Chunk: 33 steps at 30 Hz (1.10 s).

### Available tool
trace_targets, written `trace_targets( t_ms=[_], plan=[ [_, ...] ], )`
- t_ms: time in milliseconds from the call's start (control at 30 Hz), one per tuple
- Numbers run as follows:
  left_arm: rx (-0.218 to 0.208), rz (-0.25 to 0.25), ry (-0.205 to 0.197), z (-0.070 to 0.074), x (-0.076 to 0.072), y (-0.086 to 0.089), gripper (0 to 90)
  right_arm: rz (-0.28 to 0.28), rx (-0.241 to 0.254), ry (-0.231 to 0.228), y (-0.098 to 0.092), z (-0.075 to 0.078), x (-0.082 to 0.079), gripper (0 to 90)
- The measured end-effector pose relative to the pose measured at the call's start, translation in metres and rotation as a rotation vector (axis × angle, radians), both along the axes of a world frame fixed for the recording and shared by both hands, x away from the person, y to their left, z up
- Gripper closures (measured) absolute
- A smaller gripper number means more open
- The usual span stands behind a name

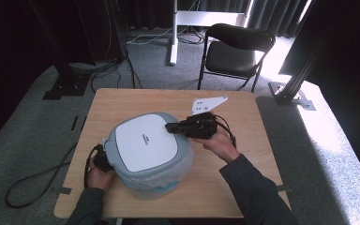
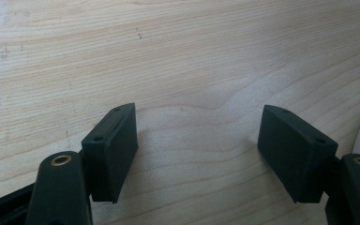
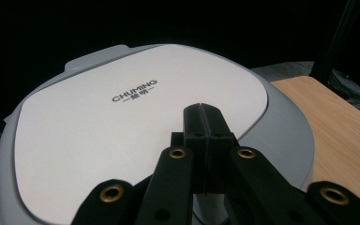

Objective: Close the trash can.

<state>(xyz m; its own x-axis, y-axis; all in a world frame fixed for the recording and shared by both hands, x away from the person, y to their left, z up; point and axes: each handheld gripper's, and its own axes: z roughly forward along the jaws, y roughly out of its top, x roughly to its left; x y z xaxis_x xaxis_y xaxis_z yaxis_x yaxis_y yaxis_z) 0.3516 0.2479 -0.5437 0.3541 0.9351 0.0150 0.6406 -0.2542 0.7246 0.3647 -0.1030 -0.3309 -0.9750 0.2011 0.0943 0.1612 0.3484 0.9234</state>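
I am holding the closed right gripper [image 3: 205, 136] over the bin lid [image 3: 136, 126] reading "CHUMING", near the table's [image 1: 243, 187] front-left corner; the left gripper [image 2: 199, 154] is standing open, empty.

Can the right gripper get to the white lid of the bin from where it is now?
Probably yes. The right gripper, fingers shut, is already over the edge of the white lid, and nothing stands between them.

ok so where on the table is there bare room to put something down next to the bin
Bare wood lies along the table's far edge behind the bin, up to the grey plate, and at the right side past the right claw. The near right corner is free too. It is crowded on the left, where the left claw sits beside the bin.
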Motion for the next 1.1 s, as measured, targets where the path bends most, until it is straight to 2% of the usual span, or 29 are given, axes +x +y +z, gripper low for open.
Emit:
trace_targets(
  t_ms=[567, 900, 1100],
  plan=[
    [0.000, -0.001, 0.000, 0.000, 0.000, 0.000, 28.8, -0.010, 0.006, -0.024, 0.001, 0.004, -0.001, 87.3],
    [-0.001, 0.001, -0.001, 0.000, 0.000, 0.000, 28.8, -0.045, 0.019, -0.031, -0.005, 0.006, 0.001, 78.9],
    [-0.001, 0.001, -0.001, 0.000, 0.000, 0.000, 28.8, -0.092, 0.039, -0.028, -0.014, 0.007, 0.005, 73.9]
  ],
)
